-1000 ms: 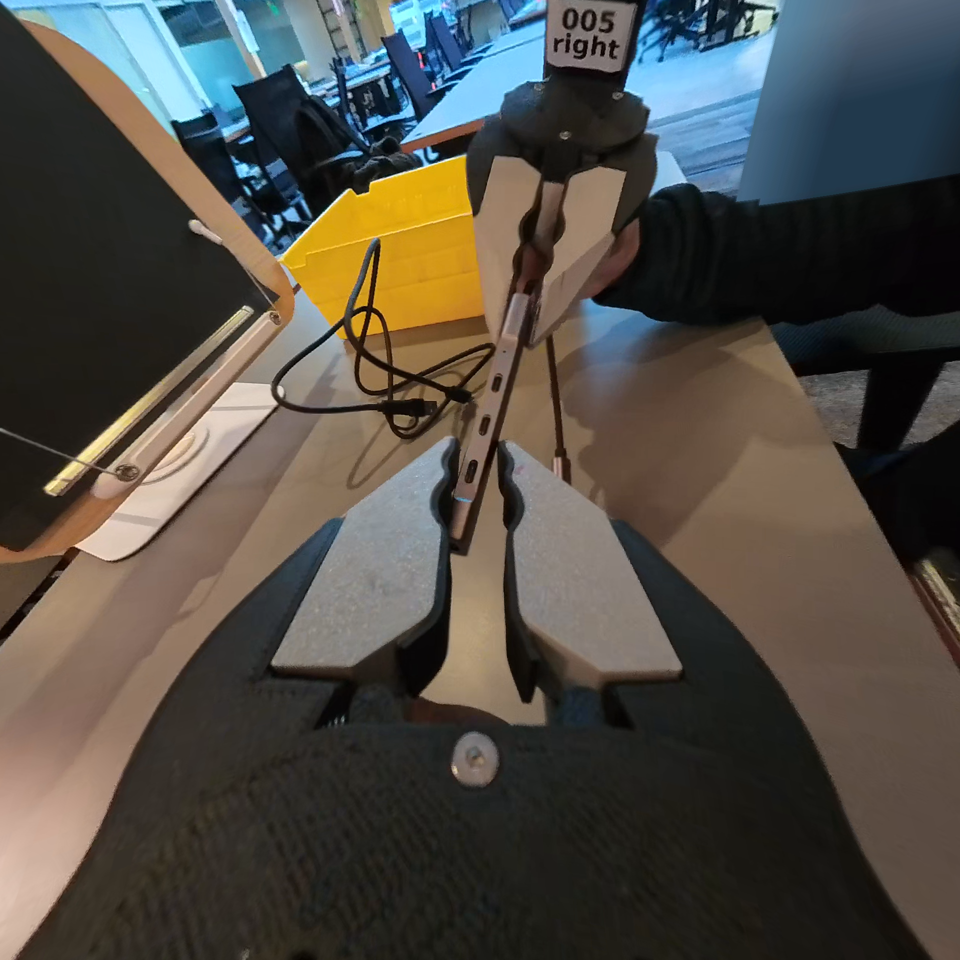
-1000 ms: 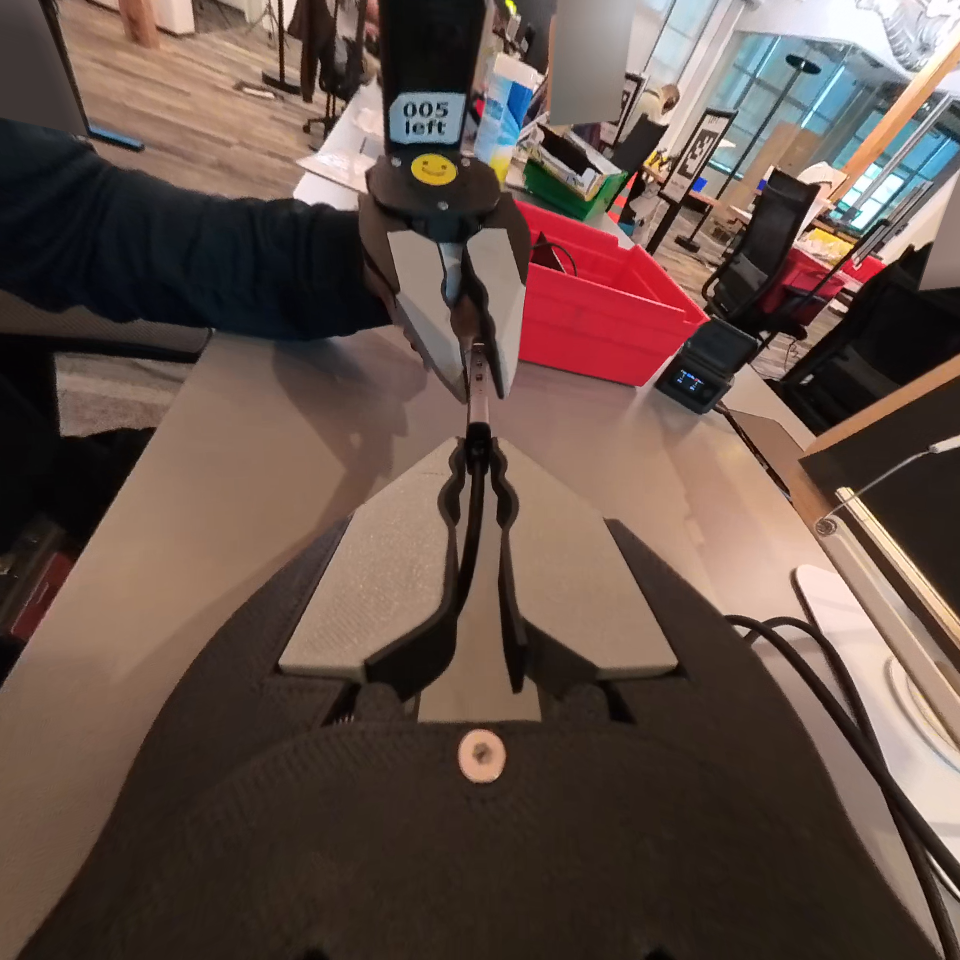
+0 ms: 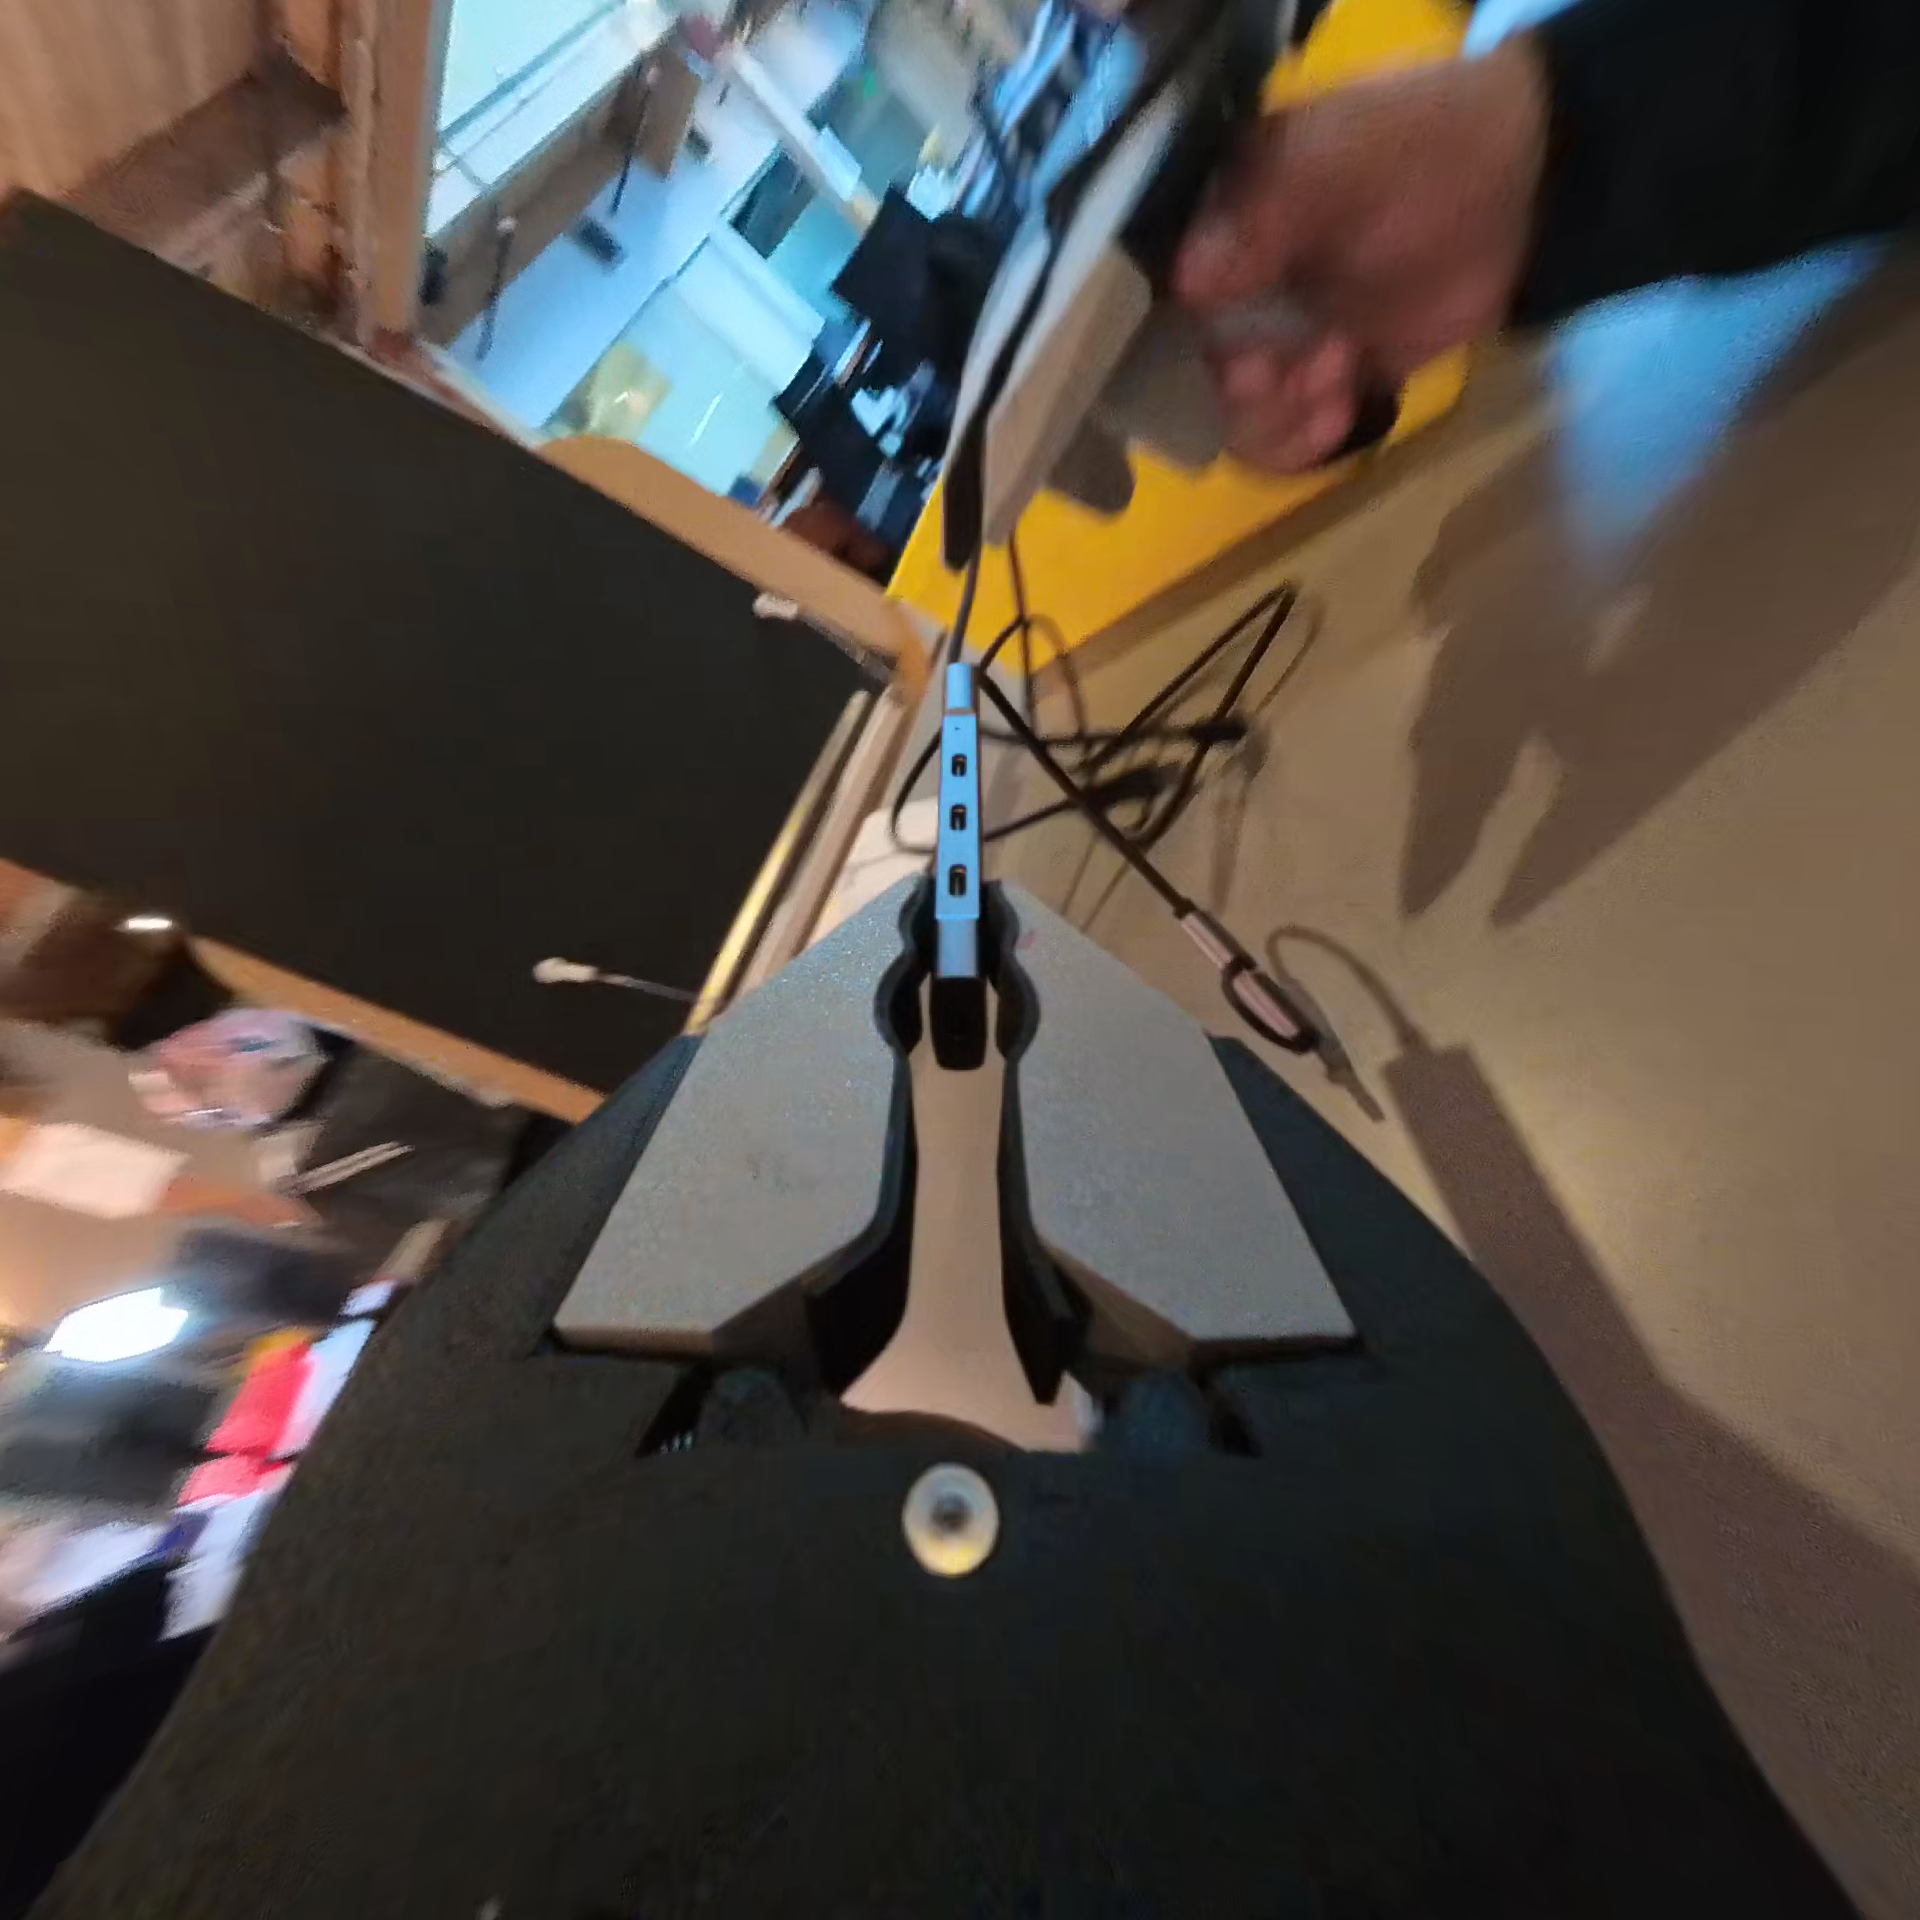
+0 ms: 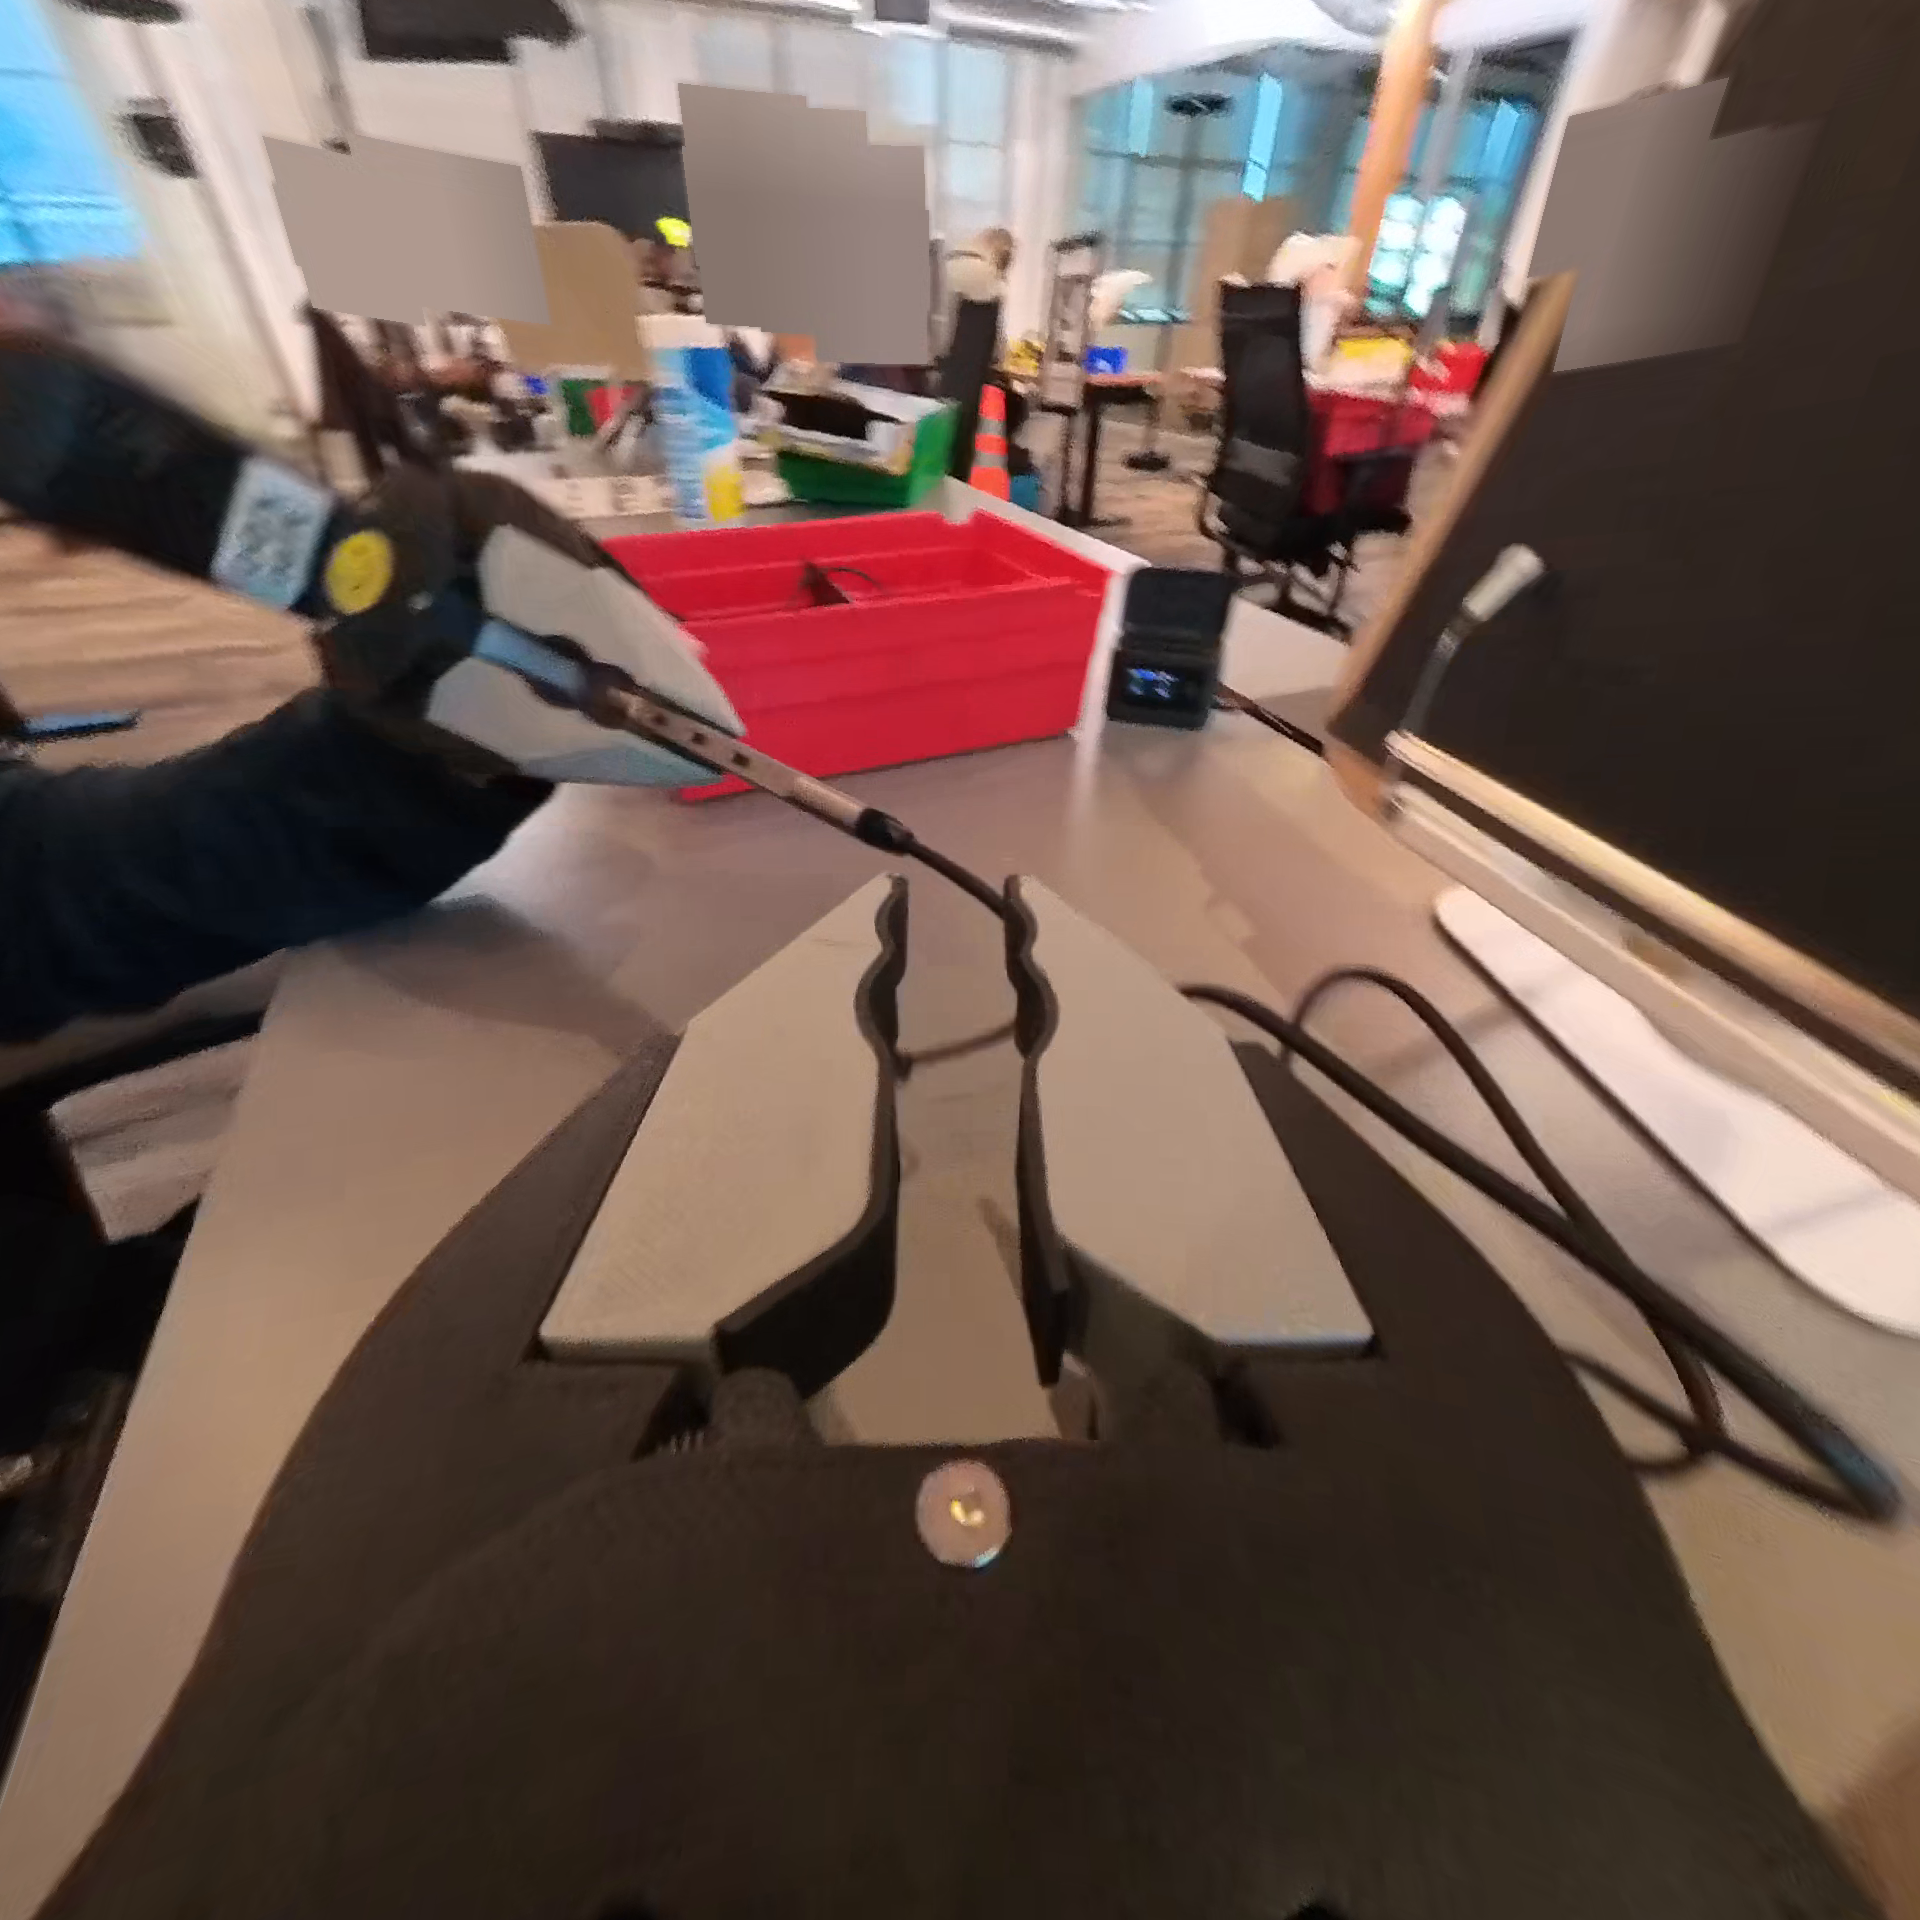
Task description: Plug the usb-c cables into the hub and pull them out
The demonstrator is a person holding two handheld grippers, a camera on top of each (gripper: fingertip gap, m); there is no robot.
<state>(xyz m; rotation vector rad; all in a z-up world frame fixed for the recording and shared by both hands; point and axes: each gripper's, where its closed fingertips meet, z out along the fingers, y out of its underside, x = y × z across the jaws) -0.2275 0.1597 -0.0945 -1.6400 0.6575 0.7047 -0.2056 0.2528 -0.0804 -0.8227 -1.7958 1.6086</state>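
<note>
Hub (image 3: 957, 831) sits edge-up, pinched at its near end between my left gripper (image 3: 956, 925) pads, three ports in a row facing the camera, held above the table (image 3: 1662, 1039). My right gripper (image 4: 954, 896) has its fingers parted a narrow gap, clamping nothing; the hub's own black lead (image 4: 951, 871) passes just at the right fingertip (image 4: 1023, 914), contact unclear in the blur. From the right view the left tongs (image 4: 623, 691) hold the hub tilted, tail end toward me.

Outward: loose usb-c cables (image 3: 1143, 758) in a tangle on the table by the yellow bin (image 3: 1226, 540), one silver plug (image 3: 1262, 997) nearer. Red bin (image 4: 894, 634) and a small black device (image 4: 1164, 665) beyond.

Risks, my read:
- Grip is on the hub's very end; push from a plug could pivot or slide it out.
- Lead could snag the right finger and drag the hub.
- Tangle may lift as one, plug arriving skewed.
- Both views smeared, probably fast motion; alignment to a port will be poor.
</note>
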